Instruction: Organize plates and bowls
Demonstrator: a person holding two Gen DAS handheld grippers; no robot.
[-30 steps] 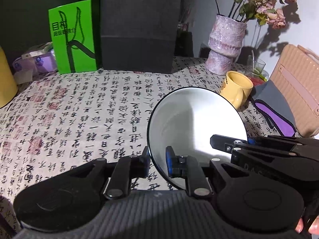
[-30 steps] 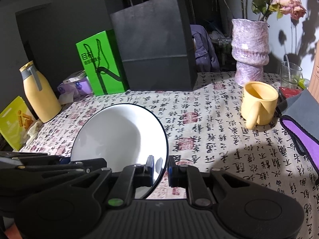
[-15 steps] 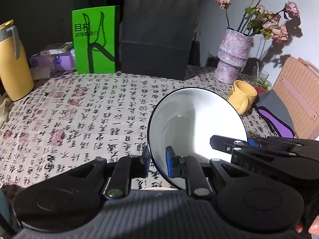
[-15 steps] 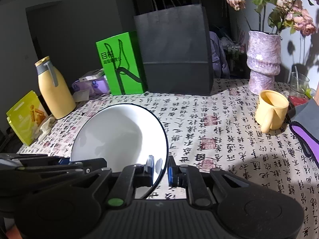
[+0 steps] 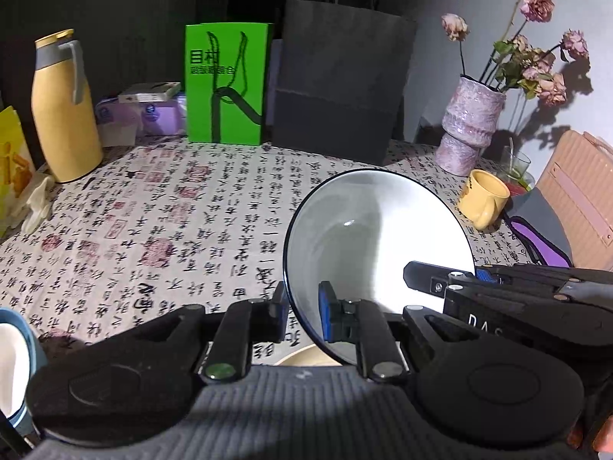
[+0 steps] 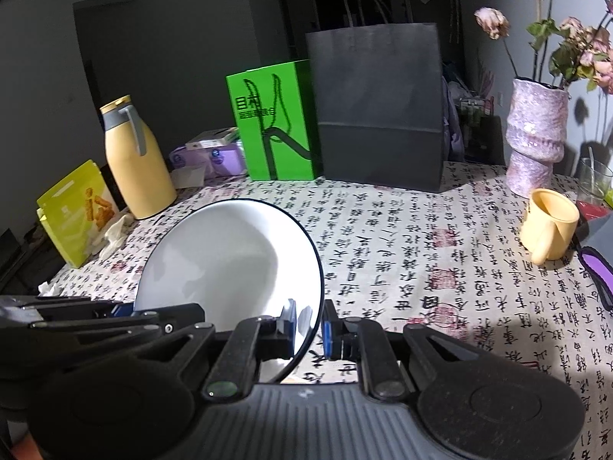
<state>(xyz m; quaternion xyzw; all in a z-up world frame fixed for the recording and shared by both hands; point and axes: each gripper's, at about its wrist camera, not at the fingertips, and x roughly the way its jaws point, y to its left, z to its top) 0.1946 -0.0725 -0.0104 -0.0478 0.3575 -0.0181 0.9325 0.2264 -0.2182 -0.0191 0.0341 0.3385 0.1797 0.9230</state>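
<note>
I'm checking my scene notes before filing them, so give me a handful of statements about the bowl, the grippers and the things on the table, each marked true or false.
1. Both grippers pinch the rim of the white bowl. True: the left gripper and the right gripper each clamp the rim on opposite sides.
2. The white bowl rests flat on the tablecloth. False: it is held tilted above the cloth.
3. The yellow mug stands upright. False: it is tipped over, with its handle toward the camera.
4. The green bag stands beside the black paper bag. True.
5. The vase is empty. False: it holds wilted flowers.
</note>
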